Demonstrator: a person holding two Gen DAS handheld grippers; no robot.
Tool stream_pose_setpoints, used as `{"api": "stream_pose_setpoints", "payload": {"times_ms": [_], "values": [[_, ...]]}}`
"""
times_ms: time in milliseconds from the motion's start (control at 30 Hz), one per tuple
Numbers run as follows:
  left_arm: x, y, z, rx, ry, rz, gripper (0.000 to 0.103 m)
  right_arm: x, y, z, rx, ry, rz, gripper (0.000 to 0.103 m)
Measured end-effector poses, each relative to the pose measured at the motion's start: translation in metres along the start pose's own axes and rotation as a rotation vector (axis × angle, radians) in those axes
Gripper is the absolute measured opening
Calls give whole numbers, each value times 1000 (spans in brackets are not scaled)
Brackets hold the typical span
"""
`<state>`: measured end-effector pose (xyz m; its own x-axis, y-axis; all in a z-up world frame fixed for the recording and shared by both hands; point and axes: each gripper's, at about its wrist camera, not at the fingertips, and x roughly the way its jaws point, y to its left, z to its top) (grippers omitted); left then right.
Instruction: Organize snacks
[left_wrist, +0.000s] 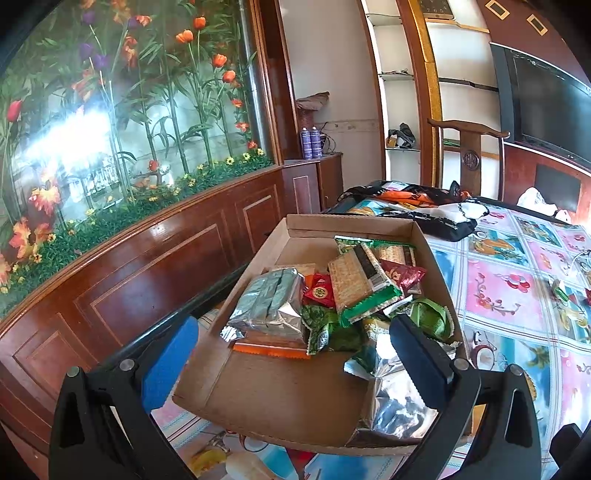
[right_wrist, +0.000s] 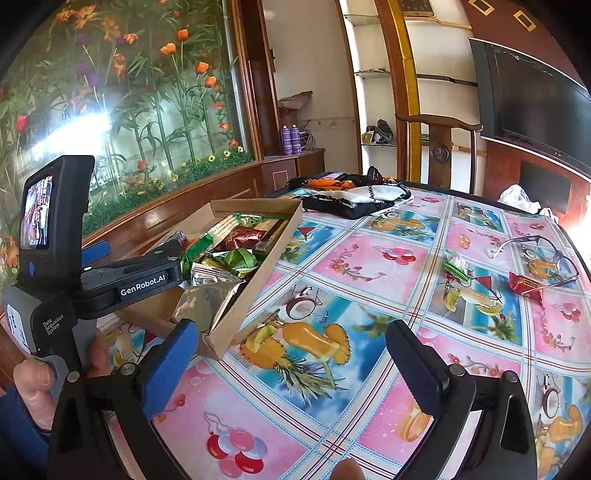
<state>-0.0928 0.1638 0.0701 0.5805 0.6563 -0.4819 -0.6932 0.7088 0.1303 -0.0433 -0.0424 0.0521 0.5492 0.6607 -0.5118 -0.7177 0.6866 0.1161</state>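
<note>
Cardboard box of snacks sits at the table's left edge. Left gripper (fingers spread, empty) hangs over it; right gripper likewise spread above the table.

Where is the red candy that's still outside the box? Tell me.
In the right wrist view, the red candy lies on the tablecloth at far right, beside the glasses and right of a green candy.

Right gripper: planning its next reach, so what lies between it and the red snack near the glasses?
Only bare tablecloth; the right wrist view shows nothing between the right gripper and the red snack.
</note>
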Motion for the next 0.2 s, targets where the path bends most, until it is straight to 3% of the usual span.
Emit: {"api": "stream_pose_setpoints", "payload": {"times_ms": [133,200], "values": [[-6,0,-3,18,-24,82,103,0,0,0,0,-2,1,103],[-8,-1,-4,28,-26,62,103,0,0,0,0,-3,-2,103]]}}
